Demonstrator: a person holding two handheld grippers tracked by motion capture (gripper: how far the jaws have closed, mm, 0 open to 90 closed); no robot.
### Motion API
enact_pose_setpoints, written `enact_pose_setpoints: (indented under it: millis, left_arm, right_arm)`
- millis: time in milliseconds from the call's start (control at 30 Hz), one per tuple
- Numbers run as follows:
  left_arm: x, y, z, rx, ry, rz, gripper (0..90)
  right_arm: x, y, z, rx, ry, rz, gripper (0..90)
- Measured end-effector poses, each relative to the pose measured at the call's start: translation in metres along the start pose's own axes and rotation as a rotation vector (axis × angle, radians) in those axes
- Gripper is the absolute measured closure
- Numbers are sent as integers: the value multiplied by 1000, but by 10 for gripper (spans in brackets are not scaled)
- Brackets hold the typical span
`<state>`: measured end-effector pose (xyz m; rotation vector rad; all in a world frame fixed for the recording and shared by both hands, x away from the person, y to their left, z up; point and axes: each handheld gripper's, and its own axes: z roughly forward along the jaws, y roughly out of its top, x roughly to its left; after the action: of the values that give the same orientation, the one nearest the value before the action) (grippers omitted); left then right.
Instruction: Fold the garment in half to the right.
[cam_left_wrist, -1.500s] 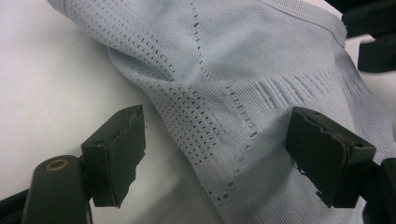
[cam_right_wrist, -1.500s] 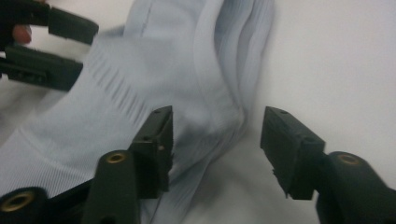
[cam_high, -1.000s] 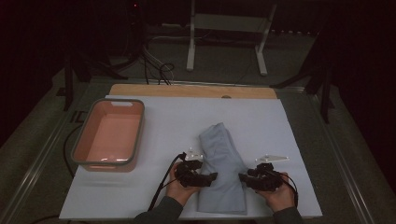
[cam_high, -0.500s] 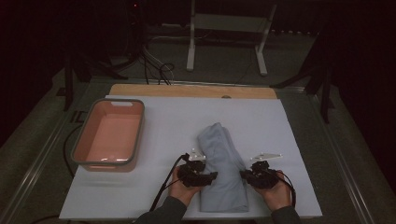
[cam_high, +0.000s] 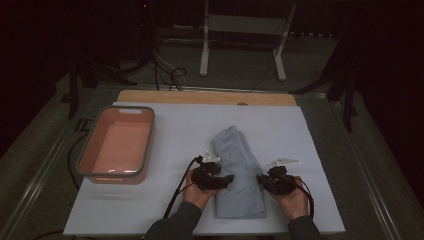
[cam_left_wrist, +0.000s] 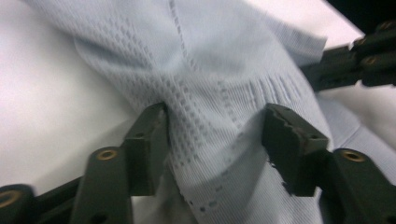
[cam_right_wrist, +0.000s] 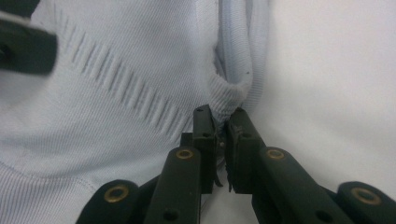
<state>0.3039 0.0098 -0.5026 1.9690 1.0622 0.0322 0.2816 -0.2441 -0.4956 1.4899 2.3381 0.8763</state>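
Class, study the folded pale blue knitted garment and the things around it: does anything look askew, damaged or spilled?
Only one thing: the folded pale blue knitted garment lies slanted on the white table mat, its far end leaning towards the empty pink plastic tub. No tear or spill shows.

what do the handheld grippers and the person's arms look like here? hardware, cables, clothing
Both the left gripper and the right gripper are black, each topped by a pale three-cornered plate. Their jaws are flat black bars pinned with brass-coloured rivets. A black cable trails from the left gripper and loops back toward the person. Dark long sleeves cover both forearms.
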Motion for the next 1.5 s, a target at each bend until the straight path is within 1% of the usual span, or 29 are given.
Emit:
enact_pose_setpoints:
  millis: [33, 67, 133, 167, 233, 400, 467, 567, 733, 767, 800, 1000, 1067, 1133, 1300, 1367, 1400, 1433, 1467, 1500]
  left_arm:
    - [0, 0, 0, 0, 0, 0, 383]
    - [3, 4, -4, -23, 2, 2, 369]
    - [5, 6, -7, -30, 3, 5, 358]
    - [8, 9, -10, -44, 15, 3, 358]
    - [11, 13, -13, -52, 33, 5, 355]
    - [22, 22, -18, -79, 64, -8, 337]
    - [25, 25, -18, -95, 70, -20, 314]
    - [31, 28, -17, -103, 77, -24, 310]
    - [36, 34, -14, -88, 97, -11, 311]
    - [36, 34, -14, -88, 97, -11, 311]
    - [38, 36, -12, -100, 100, -13, 311]
    - [43, 41, -5, -88, 102, -13, 312]
    - [46, 43, -2, -86, 101, -29, 332]
    - [49, 45, 3, -70, 116, -29, 348]
    - [56, 51, 13, -45, 111, -50, 383]
    - [56, 52, 15, -43, 116, -57, 410]
    - [59, 53, 18, -32, 122, -61, 410]
    - [60, 54, 20, -32, 124, -71, 444]
    - [61, 55, 21, -32, 125, -79, 557]
    - [62, 56, 22, -35, 124, -79, 616]
  right_arm:
    - [0, 0, 0, 0, 0, 0, 839]
    - [0, 0, 0, -1, 4, -4, 838]
    - [0, 0, 0, -2, 5, -4, 838]
    - [-1, 0, 0, -2, 5, -4, 838]
    - [-1, -1, 0, -3, 6, -4, 837]
    - [-1, -1, -1, -5, 9, -7, 837]
    - [-1, -1, -1, -5, 10, -13, 836]
    - [0, -2, -1, -7, 8, -12, 836]
    - [0, -2, -1, -8, 7, -10, 836]
    - [0, -2, -1, -8, 7, -10, 836]
    - [0, -2, -1, -8, 7, -10, 835]
    - [0, -2, -1, -11, 7, -11, 835]
    - [0, -2, -1, -12, 9, -10, 835]
    - [0, -2, -1, -12, 12, -10, 834]
    - [0, -2, -2, -14, 13, -14, 833]
    - [0, -2, -1, -14, 14, -15, 834]
    - [0, -2, -1, -14, 13, -16, 833]
    - [0, -2, -2, -15, 13, -20, 833]
    - [0, -2, -2, -15, 13, -22, 833]
    - [0, -2, -2, -15, 13, -22, 833]
